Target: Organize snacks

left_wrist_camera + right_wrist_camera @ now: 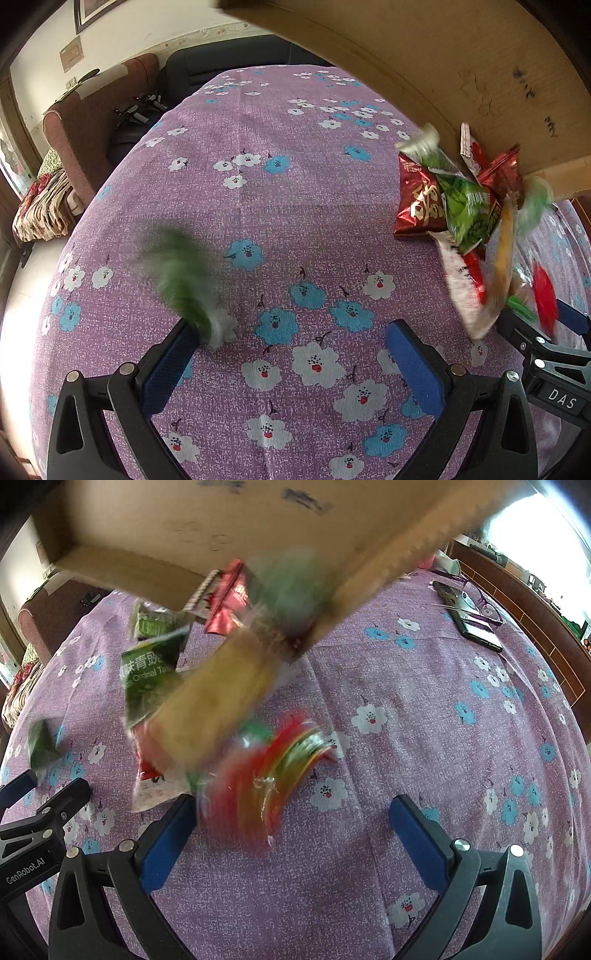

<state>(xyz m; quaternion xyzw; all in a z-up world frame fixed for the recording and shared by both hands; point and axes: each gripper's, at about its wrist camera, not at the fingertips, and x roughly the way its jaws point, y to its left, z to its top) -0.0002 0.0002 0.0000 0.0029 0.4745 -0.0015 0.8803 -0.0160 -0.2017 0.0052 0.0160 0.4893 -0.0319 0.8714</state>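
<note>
worktop (280, 206): purple cloth with white and blue flowers | on it: dark red snack bag (419, 201), phone (467, 616), purple-framed glasses (485, 603), far right edge

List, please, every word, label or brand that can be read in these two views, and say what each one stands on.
"DAS": on the right gripper, seen from the left wrist view.
"GenRobot.AI": on the left gripper, seen from the right wrist view.
"味青豌" above partly hidden Latin letters, roughly "Original Ta": on the green snack packet.
Gold characters on the dark red snack packet: too distorted to read.
Dark marks on the cardboard box: blurred, unreadable.
</note>
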